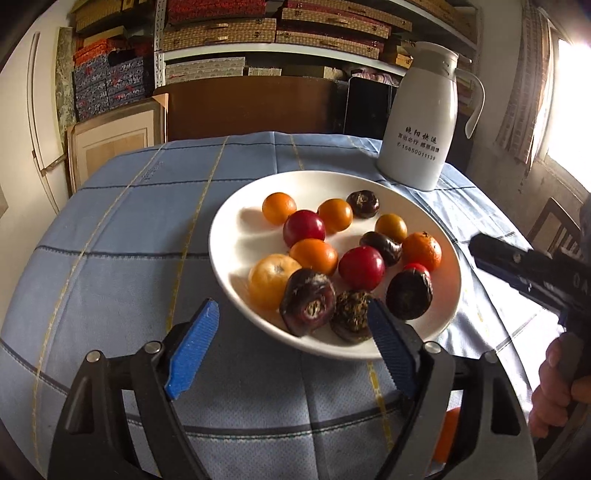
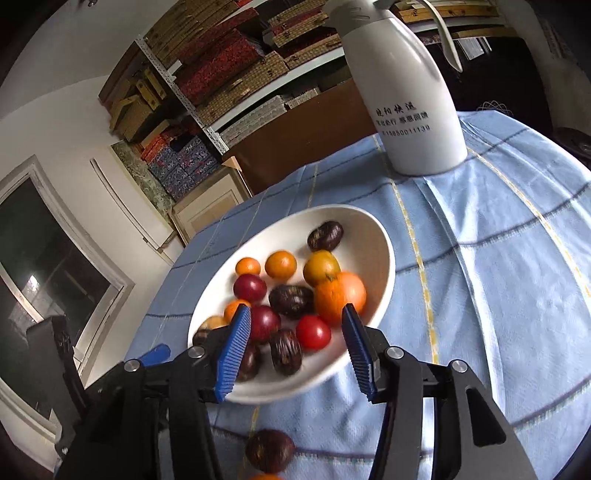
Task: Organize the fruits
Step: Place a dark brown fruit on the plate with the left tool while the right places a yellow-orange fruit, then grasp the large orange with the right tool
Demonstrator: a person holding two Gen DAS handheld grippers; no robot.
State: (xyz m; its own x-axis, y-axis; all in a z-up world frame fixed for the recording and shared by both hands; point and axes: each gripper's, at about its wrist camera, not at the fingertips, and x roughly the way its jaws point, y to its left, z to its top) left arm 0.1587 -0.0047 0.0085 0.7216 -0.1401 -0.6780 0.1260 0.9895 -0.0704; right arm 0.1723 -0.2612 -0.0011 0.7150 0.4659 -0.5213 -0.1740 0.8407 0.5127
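A white plate (image 1: 236,236) on a blue checked tablecloth holds several small oranges, red tomatoes and dark water chestnuts. My left gripper (image 1: 291,325) is open and empty, fingers hovering over the plate's near rim by a dark chestnut (image 1: 308,301). My right gripper (image 2: 295,347) is open and empty above the plate (image 2: 380,258), over a red tomato (image 2: 313,332) and a dark chestnut (image 2: 285,351). It shows at the right of the left wrist view (image 1: 476,245). A loose dark chestnut (image 2: 269,450) lies on the cloth below the right gripper, with an orange fruit (image 2: 266,476) at the frame edge.
A tall white thermos jug (image 1: 421,125) stands on the far right of the table, behind the plate; it also shows in the right wrist view (image 2: 406,96). Shelves of boxes (image 1: 221,29) line the wall behind. A wooden chair (image 1: 554,225) stands at the right.
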